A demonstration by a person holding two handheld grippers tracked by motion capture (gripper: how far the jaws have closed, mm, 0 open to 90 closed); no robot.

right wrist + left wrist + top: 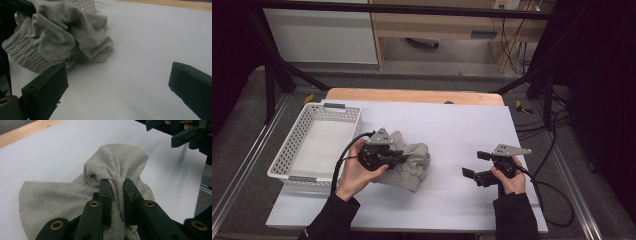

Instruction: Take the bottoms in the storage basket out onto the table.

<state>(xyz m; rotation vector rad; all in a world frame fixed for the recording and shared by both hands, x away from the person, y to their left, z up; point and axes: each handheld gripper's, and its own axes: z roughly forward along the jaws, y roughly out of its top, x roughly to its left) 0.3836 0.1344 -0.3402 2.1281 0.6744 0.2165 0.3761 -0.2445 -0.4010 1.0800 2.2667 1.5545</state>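
- My left gripper [398,156] is clamped on a fold of the grey garment [411,161]; in the left gripper view my two black jaws pinch a ridge of the cloth [117,162] between them, and the fabric bunches up into a hump just beyond the tips.
- The garment lies crumpled on the white table sheet [452,130], left of centre, just beside the white perforated basket [294,145], which stands at the table's left edge.
- The rest of the cloth spreads flat on the sheet below and to the side of my left jaws.
- My right gripper [476,164] hovers well apart from the garment, over bare sheet on the right, its jaws spread wide with nothing between them.
- In the right gripper view the heap [62,37] sits ahead and to the left of my open jaws, a ribbed hem showing at its left edge, and a corner of the basket [86,5] peeks out behind it.
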